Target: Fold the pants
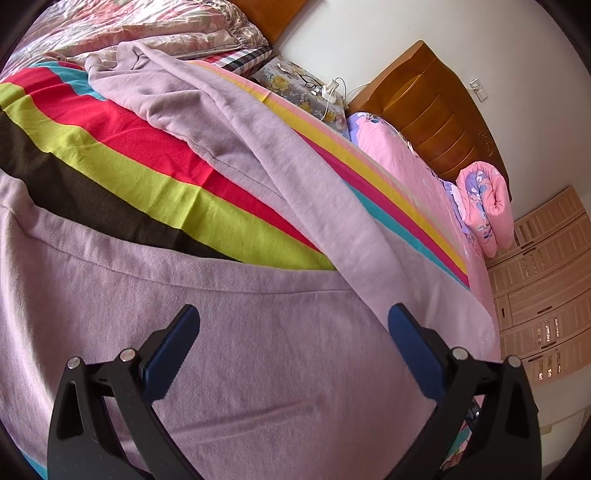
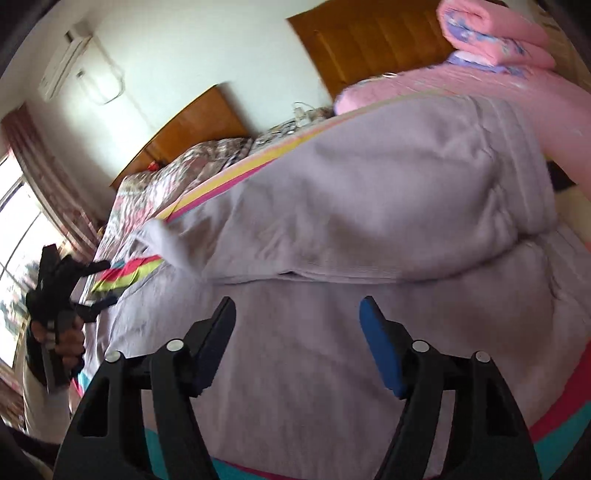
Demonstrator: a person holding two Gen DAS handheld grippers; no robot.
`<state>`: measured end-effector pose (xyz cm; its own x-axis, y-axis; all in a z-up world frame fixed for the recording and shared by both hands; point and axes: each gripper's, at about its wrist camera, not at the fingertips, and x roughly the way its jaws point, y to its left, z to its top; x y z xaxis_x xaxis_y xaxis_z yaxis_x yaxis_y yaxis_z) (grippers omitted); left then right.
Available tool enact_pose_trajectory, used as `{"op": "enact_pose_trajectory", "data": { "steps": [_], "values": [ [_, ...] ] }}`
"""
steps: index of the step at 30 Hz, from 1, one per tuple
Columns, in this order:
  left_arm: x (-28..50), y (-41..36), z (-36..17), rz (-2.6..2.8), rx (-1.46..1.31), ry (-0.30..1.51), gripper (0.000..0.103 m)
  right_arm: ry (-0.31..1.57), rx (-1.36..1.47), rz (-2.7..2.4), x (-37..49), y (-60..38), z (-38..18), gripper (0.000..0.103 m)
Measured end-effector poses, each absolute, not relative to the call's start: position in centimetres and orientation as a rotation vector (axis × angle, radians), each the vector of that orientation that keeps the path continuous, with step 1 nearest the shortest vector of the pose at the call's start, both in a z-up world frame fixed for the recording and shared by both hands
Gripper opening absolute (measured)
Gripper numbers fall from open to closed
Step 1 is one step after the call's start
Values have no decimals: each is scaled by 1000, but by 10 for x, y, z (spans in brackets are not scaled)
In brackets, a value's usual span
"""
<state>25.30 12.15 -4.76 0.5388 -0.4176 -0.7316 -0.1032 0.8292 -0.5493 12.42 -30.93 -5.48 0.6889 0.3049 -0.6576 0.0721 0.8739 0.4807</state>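
Left wrist: left gripper [image 1: 293, 321] spread wide, nothing gripped, hovering over lilac pants [image 1: 229, 354] spread on striped blanket [image 1: 122, 147]. One leg folded diagonally toward far pillows. Bed edge at right, wardrobe [image 1: 546, 295] beyond.

Right wrist: right gripper [image 2: 297, 314] released, empty, above pants' folded edge. Pink quilt [image 2: 491, 33] far right.

The pants [image 1: 240, 369] were soft, matt lilac knit cloth with a fine fleecy nap. The striped blanket [image 1: 122, 147] beneath looked like matt woven cloth. The headboard [image 1: 436, 114] was glossy varnished wood. The left gripper [image 1: 293, 325] was matt black plastic, its bolts shiny metal
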Motion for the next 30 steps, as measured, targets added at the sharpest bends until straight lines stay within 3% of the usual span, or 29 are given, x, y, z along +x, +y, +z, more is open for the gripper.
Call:
{"op": "enact_pose_trajectory", "data": {
  "steps": [3,10,11,12,14,19,24,30],
  "values": [
    [242,126,-44,-208,-596,976,102,851,748,80,127,-347,-73,55],
    [241,128,-44,-212,-585,989,102,798,878,-25,150,-372,-72,54],
    [245,127,-45,-223,-591,995,102,791,874,-33,151,-372,-72,49],
    [250,128,-46,-233,-605,1005,102,783,851,-42,150,-370,-70,31],
    [266,129,-47,-240,-648,1024,102,753,817,-52,146,-369,-67,16],
    [314,135,-45,-250,-758,1015,97,727,828,-32,138,-371,-70,14],
    [355,141,-56,-209,-810,1038,77,735,837,-24,134,-375,-71,14],
    [382,154,-66,-160,-813,1008,64,743,853,-18,134,-381,-82,14]
  ]
}}
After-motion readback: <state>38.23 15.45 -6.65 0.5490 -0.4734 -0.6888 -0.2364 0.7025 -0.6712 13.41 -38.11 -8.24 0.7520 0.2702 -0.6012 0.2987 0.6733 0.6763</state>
